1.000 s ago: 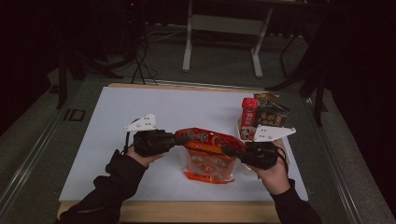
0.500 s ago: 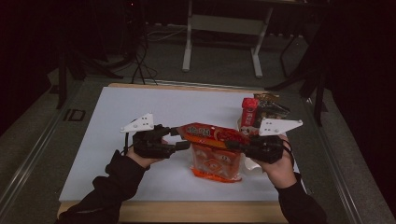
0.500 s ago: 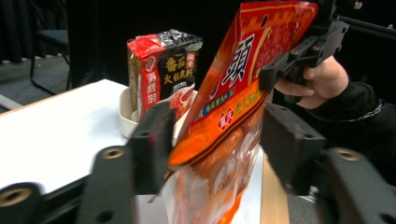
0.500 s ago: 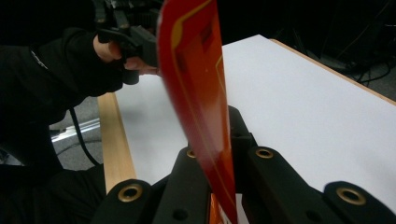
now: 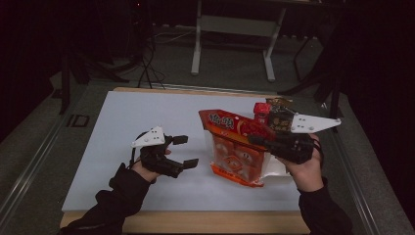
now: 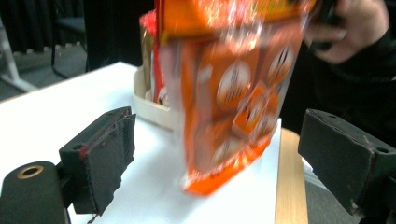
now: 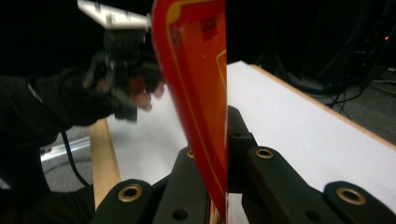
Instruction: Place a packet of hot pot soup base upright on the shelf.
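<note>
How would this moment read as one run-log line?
right gripper: shut on orange snack bag, lifted | left gripper: jaws just opened, nothing between | tray: behind bag

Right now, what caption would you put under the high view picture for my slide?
Right gripper lifts an orange snack bag by its top edge, while the left gripper, jaws just opened, waits beside it above the white table.

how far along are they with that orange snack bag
Done: the left gripper has just been opening, nothing between its jaws, apart from the orange snack bag. In hand: the right gripper is shut on the bag's top edge, the bag hanging. Left: probably putting it in the wooden tray of snacks behind.
</note>
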Available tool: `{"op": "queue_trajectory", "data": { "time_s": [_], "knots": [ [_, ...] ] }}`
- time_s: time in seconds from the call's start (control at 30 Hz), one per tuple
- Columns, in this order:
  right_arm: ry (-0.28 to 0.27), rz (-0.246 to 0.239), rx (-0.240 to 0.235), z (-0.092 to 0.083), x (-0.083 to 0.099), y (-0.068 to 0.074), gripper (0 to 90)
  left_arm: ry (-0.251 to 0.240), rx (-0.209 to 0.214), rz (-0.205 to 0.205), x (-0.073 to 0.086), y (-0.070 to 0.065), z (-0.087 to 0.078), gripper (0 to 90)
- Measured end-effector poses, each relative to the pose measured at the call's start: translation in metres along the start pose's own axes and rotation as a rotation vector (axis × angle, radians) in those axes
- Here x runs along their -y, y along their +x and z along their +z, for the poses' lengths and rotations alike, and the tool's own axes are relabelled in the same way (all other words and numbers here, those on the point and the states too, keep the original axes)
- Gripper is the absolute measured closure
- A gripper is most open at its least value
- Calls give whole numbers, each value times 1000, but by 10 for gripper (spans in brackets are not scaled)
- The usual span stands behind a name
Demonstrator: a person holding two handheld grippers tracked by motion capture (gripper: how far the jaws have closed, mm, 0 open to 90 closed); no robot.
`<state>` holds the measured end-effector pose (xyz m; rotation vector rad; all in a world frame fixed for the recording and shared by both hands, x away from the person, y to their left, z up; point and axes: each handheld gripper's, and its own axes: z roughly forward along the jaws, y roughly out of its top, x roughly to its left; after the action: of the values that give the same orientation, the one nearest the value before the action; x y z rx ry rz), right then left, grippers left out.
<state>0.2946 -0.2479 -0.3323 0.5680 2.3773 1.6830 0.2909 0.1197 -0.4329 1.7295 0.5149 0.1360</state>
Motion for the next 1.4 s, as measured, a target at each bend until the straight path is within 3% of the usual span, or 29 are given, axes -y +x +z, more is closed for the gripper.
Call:
{"op": "queue_trajectory", "data": {
  "time_s": [0.2, 0.63, 0.87, 1.0, 1.4],
  "knots": [
    [-30, 1, 25, -14, -12, -7, 900, 33, -10, -9, 14, -3, 3, 114],
    [-71, 21, 140, -51, -27, -35, 900, 109, -23, -47, 47, -7, -5, 114],
    [-85, 50, 201, -70, -20, -50, 900, 151, -41, -75, 64, -11, -7, 109],
    [-81, 72, 234, -76, -12, -58, 900, 164, -70, -100, 70, -10, -7, 30],
    [-51, 134, 260, -76, 18, -73, 900, 150, -83, -119, 79, -7, -5, 26]
  ]
}}
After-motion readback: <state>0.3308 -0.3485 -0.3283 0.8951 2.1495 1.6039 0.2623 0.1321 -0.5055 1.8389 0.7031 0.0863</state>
